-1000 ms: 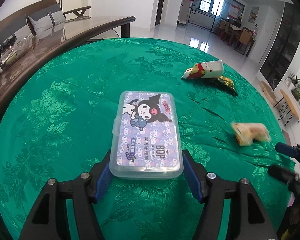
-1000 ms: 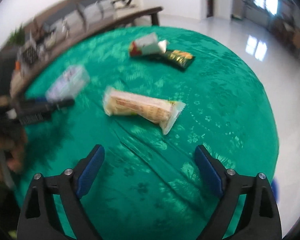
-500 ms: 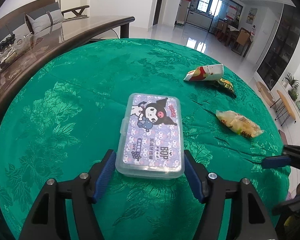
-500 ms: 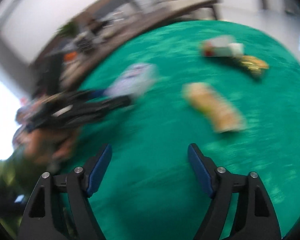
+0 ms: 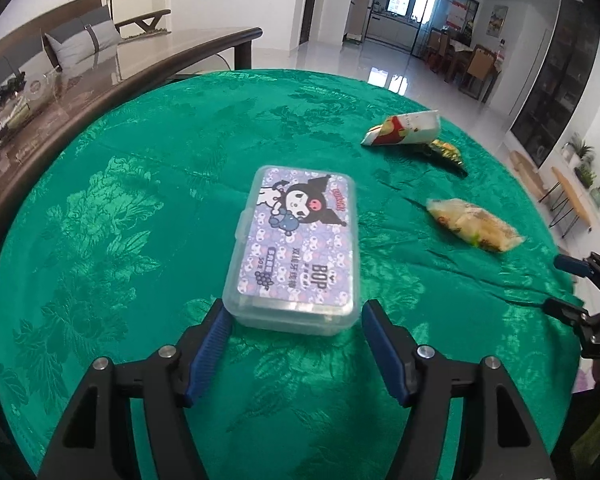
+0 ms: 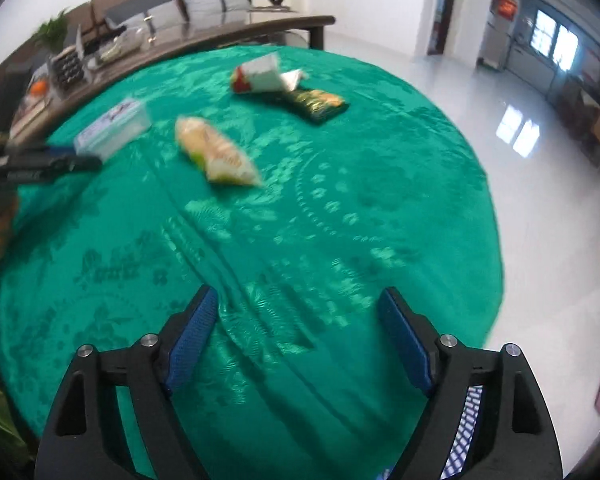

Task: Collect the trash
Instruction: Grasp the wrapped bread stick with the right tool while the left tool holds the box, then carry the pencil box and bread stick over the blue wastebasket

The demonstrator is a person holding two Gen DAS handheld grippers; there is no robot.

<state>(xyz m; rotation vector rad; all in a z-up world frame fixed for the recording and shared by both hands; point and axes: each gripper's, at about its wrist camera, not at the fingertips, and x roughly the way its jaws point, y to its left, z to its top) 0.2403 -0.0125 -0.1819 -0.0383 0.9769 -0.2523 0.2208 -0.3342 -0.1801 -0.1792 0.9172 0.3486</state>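
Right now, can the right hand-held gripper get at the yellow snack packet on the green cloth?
Probably yes. The right hand-held gripper is empty, its jaws opening, and only bare green cloth lies between it and the yellow snack packet. Nothing blocks the way.

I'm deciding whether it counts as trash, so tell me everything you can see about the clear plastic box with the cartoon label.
The clear plastic box is a flat, rounded rectangle with a closed lid, a latch tab on its left edge and a purple cartoon label on top. It lies flat on the green tablecloth, its near end between the left gripper's open jaws, which do not clearly press it. Its contents are hidden.
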